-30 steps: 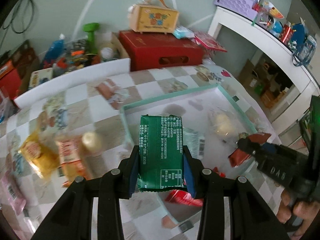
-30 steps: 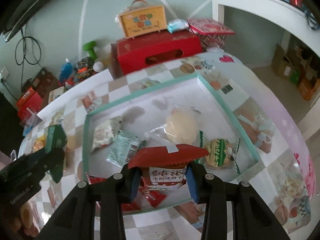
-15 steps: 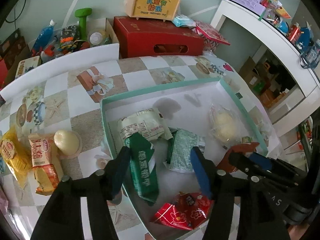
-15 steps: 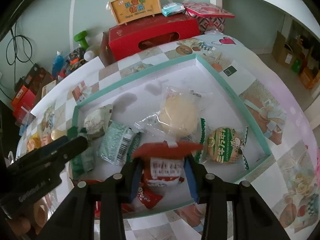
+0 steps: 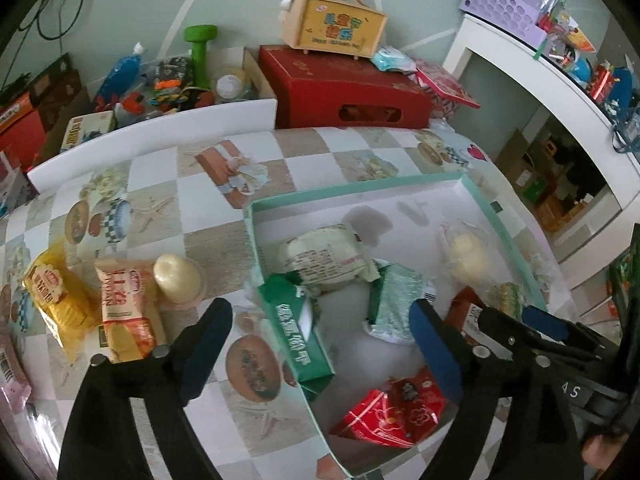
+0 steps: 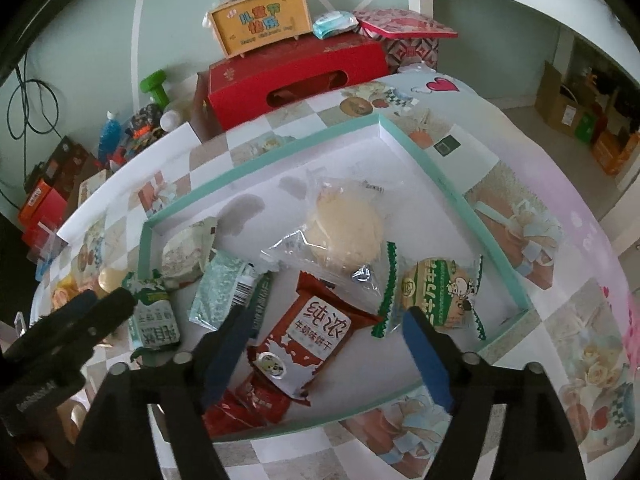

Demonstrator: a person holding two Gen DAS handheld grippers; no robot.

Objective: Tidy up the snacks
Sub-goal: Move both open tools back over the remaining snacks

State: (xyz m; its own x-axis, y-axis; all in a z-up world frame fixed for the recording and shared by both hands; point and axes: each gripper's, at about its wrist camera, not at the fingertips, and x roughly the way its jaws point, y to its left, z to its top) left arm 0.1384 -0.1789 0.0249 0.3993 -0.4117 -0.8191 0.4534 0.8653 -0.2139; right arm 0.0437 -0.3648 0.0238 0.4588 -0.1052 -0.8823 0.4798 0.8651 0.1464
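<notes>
- We are holding the left gripper (image 5: 320, 336) spread wide and empty, over the near-left rim of the teal tray (image 5: 352, 194).
- The right gripper (image 6: 326, 336) is gaping too, gripping nothing.
- Sitting in the tray: green packet (image 5: 298, 330), red biscuit packet (image 6: 308, 338), round cake (image 6: 348, 232), several more.
- Left waiting on the table: yellow packet (image 5: 52, 294), orange packet (image 5: 124, 314), jelly cup (image 5: 176, 278).
- We judge the task well past halfway.

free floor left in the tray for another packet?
Yes: the tray is bare along its far wall and far right corner, behind the clear-bagged bun. The near left is crowded: green packet, red biscuit packet, red wrappers.
</notes>
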